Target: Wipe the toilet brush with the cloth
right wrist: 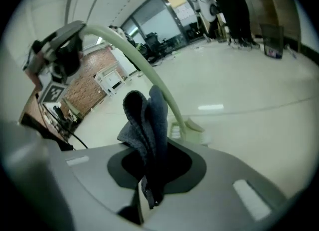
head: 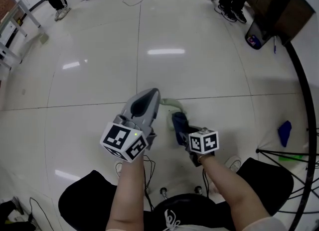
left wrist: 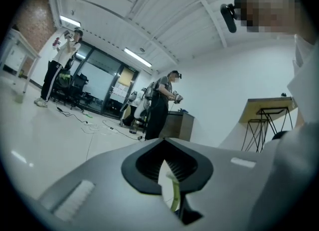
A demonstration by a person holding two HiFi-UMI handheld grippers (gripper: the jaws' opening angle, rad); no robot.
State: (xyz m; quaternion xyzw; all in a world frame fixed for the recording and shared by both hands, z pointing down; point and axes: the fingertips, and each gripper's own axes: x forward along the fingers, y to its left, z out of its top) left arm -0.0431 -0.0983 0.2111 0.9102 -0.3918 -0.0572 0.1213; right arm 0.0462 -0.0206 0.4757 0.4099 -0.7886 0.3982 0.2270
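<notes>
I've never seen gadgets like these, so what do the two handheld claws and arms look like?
The left claw and right claw are smooth grey plastic shells with black recesses round the jaws. Each carries a white cube printed with black square markers, and a thin dark cable trails below. Forearms are bare.

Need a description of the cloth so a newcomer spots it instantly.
In the head view, over the white tiled floor, look near bottom centre. The cloth is the dark blue folded fabric pinched in the right gripper's tongs. The toilet brush beside it, held by the left gripper, is pale green and rigid.
</notes>
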